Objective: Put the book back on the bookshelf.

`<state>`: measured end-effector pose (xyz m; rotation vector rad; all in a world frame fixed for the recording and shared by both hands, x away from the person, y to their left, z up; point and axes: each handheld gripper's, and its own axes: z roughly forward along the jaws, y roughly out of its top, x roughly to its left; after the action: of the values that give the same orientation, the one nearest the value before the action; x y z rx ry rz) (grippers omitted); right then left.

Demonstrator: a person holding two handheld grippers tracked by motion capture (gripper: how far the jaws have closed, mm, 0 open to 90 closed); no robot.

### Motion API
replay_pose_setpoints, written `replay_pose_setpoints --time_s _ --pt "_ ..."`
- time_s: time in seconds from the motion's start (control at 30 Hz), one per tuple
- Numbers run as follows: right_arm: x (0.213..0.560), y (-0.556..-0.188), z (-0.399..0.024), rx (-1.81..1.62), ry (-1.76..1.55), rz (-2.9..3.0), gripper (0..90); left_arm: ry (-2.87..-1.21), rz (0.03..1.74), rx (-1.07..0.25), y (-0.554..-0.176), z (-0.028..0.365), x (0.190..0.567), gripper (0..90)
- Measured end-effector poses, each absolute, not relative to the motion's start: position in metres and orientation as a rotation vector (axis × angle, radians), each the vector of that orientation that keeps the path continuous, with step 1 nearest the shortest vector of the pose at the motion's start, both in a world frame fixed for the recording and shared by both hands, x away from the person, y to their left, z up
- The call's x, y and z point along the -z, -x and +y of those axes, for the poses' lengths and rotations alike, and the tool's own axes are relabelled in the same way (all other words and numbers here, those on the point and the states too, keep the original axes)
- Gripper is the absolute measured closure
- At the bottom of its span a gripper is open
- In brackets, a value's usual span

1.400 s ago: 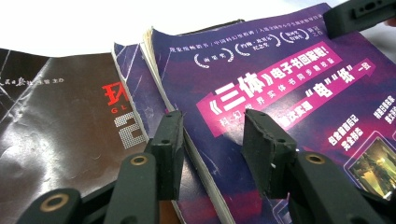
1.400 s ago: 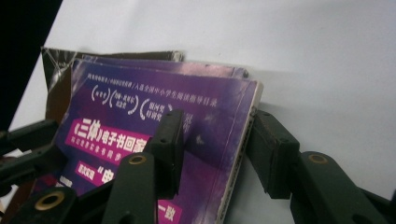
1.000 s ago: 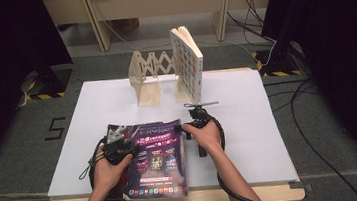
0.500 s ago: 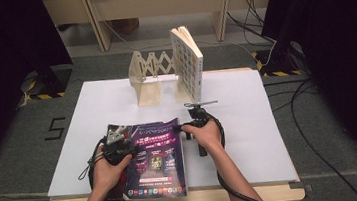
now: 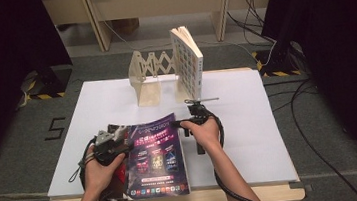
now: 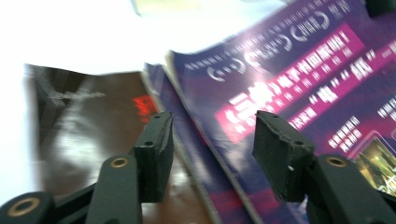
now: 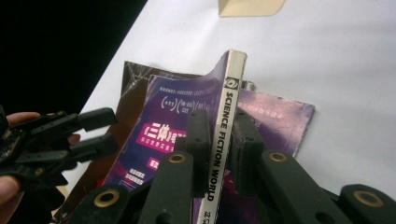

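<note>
So the right tool (image 7: 218, 140) has the spine of the purple magazine (image 5: 157, 153) between its two black jaws. In the right gripper view the white spine strip reading "SCIENCE FICTION WORLD" runs straight up between the pads, which sit tight on both sides, and the jaws have just been closing down on it. That edge is lifted off the pile a bit, so the cover curves up toward the spine.

The left tool (image 6: 212, 154) is over at about 9 o'clock from the magazine's middle, at its left edge. Its jaws have just been opening and stand well apart. They hover over the magazine's edge and a dark brown glossy magazine (image 6: 88, 135) lying under it, and the pads aren't pressing on anything.

In the high view the stack sits at the 6 o'clock end of the white bench (image 5: 248, 113), right at the front edge. The person's left hand (image 5: 98, 169) and right hand (image 5: 205, 133) come in from the bottom.

Up at 12 o'clock there's a wooden expandable book rack (image 5: 151, 78) with one book (image 5: 188, 64) standing upright at its right end, well apart from the magazines.
</note>
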<state>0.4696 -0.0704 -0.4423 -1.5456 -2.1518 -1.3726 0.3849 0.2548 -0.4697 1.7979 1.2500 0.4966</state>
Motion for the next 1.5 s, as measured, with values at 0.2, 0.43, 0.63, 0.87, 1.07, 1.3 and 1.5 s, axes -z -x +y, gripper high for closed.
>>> replay_pose_setpoints --time_s 0.2,0.43,0.63,0.87,1.07,1.3,1.5 --pt "0.436 -0.467 -0.069 1.397 1.538 -2.140 81.8 -1.693 1.316 -0.569 -0.385 0.292 0.466 44.5" --pt "0.424 -0.462 -0.071 1.456 1.524 -2.134 83.0 -1.620 1.381 -0.652 -0.387 0.324 0.469 44.4" --pt "0.414 -0.458 -0.070 1.493 1.503 -2.165 83.3 -1.590 1.424 -0.715 -0.387 0.340 0.477 43.4" --pt "0.403 -0.452 -0.070 1.545 1.487 -2.221 83.4 -1.543 1.432 -0.752 -0.389 0.354 0.488 42.5" --pt "0.398 -0.448 -0.073 1.574 1.487 -2.238 83.4 -1.538 1.423 -0.780 -0.389 0.356 0.495 42.4" --pt "0.396 -0.445 -0.076 1.600 1.492 -2.237 83.4 -1.545 1.422 -0.803 -0.389 0.356 0.499 42.1" --pt "0.392 -0.443 -0.078 1.629 1.497 -2.244 83.4 -1.560 1.406 -0.832 -0.388 0.353 0.499 41.8"
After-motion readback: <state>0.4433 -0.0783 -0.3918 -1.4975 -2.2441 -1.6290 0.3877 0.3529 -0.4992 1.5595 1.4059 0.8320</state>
